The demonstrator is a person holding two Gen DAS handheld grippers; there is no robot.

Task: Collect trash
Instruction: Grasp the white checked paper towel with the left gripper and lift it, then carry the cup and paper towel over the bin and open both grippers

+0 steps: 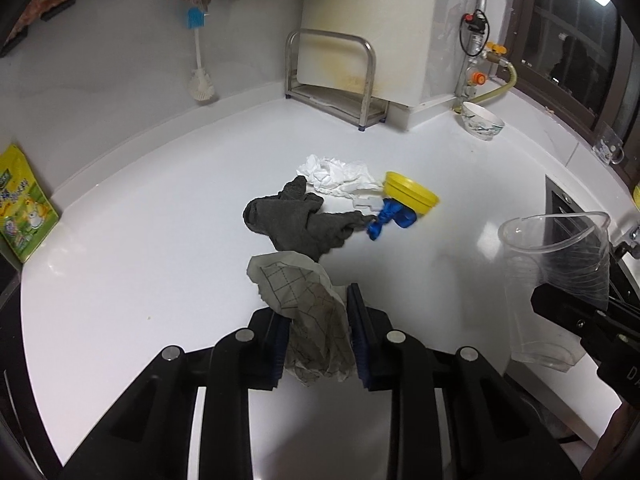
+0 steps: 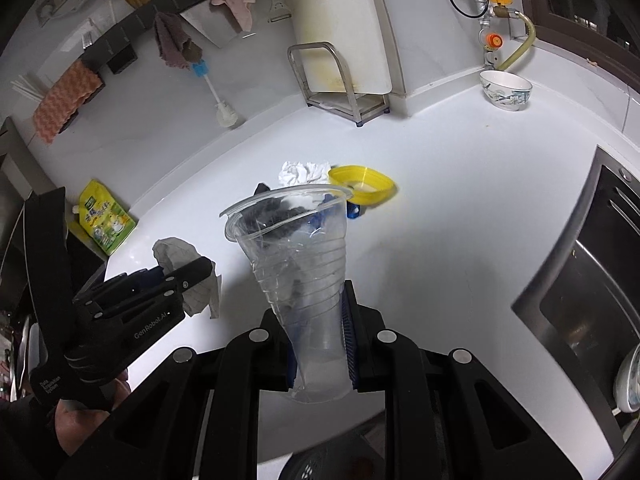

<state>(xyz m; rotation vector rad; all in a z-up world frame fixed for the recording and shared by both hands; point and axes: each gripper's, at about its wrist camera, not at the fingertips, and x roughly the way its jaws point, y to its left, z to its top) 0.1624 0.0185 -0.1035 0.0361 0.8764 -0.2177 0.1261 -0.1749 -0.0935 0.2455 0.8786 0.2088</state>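
My left gripper (image 1: 316, 312) is shut on a crumpled sheet of grid-lined paper (image 1: 288, 280), lifted off the white counter (image 1: 140, 260). Behind it lie a grey cloth (image 1: 296, 220), a crumpled white tissue (image 1: 336, 176), a blue wrapper (image 1: 390, 216) and a tilted yellow lid (image 1: 410, 196). My right gripper (image 2: 320, 320) is shut on a clear plastic cup (image 2: 296, 248), mouth tilted away toward the pile. The cup (image 1: 556, 264) and right gripper (image 1: 560, 304) show at the right of the left wrist view. In the right wrist view the left gripper (image 2: 192, 276) holds the paper (image 2: 176, 250) at the left.
A patterned bowl (image 1: 482, 120) sits at the back right by the gas pipe. A steel rack (image 1: 332, 80) and a bottle brush (image 1: 200, 84) stand against the back wall. A green pouch (image 1: 24, 208) leans at the left. A steel sink (image 2: 592, 300) lies to the right.
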